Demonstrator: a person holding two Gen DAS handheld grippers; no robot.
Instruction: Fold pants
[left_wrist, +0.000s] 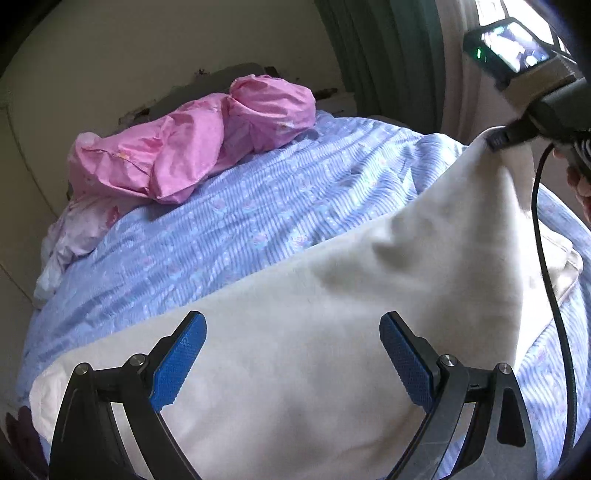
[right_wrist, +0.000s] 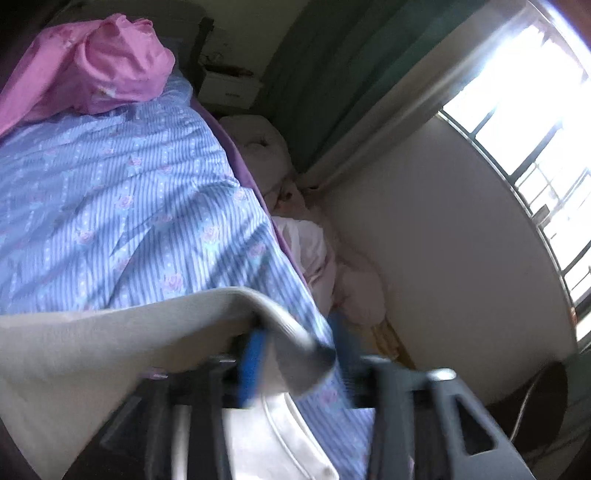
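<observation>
Right now my left claw (left_wrist: 293, 356) hangs released above the cream soft-fabric pants (left_wrist: 314, 295) on the blue striped bed cover (left_wrist: 207, 236); their long axis runs up-right to my right claw (left_wrist: 496, 142), whose grip I cannot tell.

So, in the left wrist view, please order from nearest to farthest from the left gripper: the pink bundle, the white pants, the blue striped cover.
From the left gripper, which stands open:
1. white pants, directly under and between its fingers.
2. blue striped cover, beyond the pants, mid-bed.
3. pink bundle, far end of the bed, upper left.
</observation>
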